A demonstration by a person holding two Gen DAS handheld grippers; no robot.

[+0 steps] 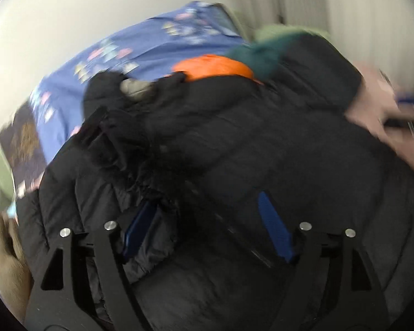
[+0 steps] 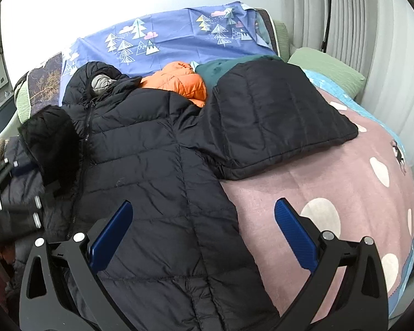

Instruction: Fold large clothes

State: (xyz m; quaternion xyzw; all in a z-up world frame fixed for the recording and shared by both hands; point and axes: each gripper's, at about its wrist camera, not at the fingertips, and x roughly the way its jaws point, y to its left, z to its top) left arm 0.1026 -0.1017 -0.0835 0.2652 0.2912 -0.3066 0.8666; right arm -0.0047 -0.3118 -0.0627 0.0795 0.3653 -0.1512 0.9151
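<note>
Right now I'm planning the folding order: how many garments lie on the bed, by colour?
Black: 2, the long puffer coat and the folded quilted jacket
Orange: 1, a puffer jacket
Dark green: 1, a garment
Total: 4

Bare pink blanket point(image 2: 303, 182) beside coat point(image 2: 151, 165)

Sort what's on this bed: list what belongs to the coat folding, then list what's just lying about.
Job:
black coat
left gripper, open over the coat
right gripper, open

Lying about:
folded black jacket
orange jacket
green garment
blue tree-print sheet
pink dotted blanket
green pillow
</note>
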